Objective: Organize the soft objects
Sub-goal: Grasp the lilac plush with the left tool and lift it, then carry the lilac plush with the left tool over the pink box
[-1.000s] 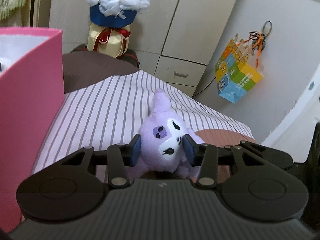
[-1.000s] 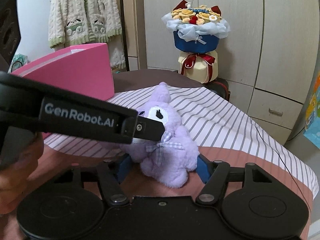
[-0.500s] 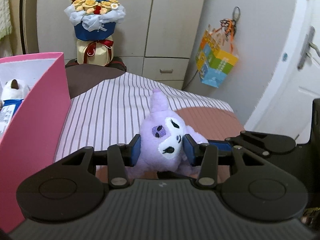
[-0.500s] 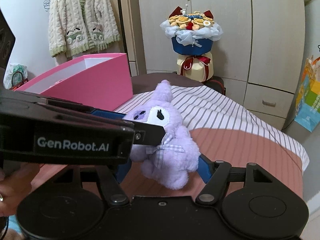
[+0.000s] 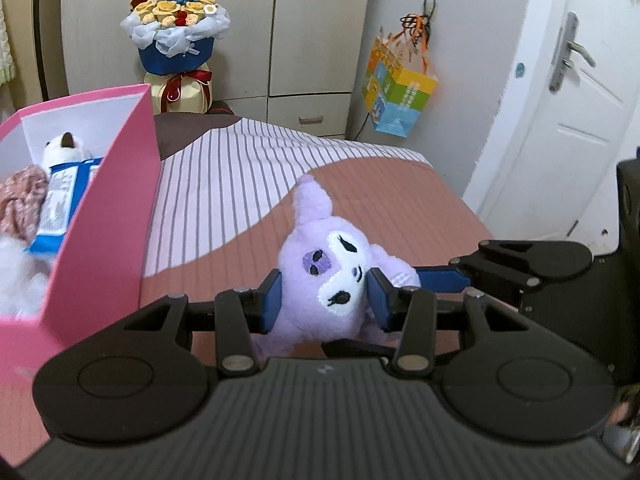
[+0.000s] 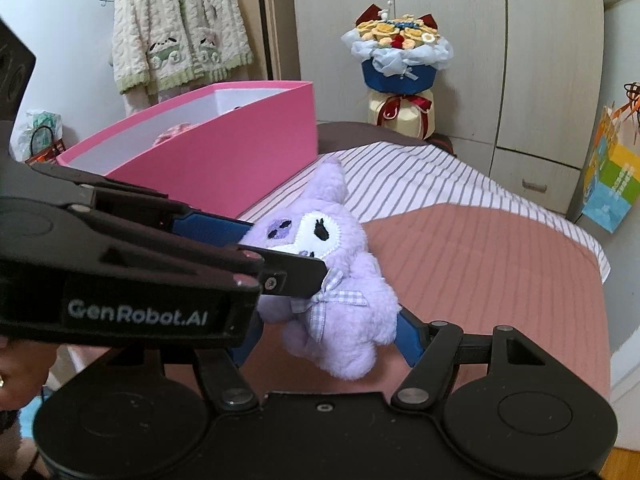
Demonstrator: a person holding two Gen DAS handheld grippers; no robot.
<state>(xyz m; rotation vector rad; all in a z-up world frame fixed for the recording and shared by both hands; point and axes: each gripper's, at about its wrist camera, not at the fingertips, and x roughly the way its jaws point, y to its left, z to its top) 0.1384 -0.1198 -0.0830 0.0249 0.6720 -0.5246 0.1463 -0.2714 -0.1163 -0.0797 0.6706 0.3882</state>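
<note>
A purple plush toy (image 5: 324,276) with a white face and a checked bow is held above the bed. My left gripper (image 5: 324,300) is shut on its head; it also shows in the right wrist view (image 6: 288,264). My right gripper (image 6: 324,340) has its blue pads on both sides of the toy's body (image 6: 344,320). The pink box (image 5: 100,216) stands at the left and holds a white plush (image 5: 64,152), a blue-and-white packet and a pink knitted item (image 5: 20,200). The box also shows in the right wrist view (image 6: 224,152).
The bed has a striped sheet (image 5: 224,184) and a rust-coloured cover (image 5: 400,208). A flower bouquet (image 5: 176,40) stands behind, by the cupboards. A colourful paper bag (image 5: 400,96) hangs on the wall near a white door (image 5: 560,120). A cardigan (image 6: 176,24) hangs at the left.
Both grippers have lifted the purple plush up and away from the sheet. The inside of the pink box has come into the left wrist view.
</note>
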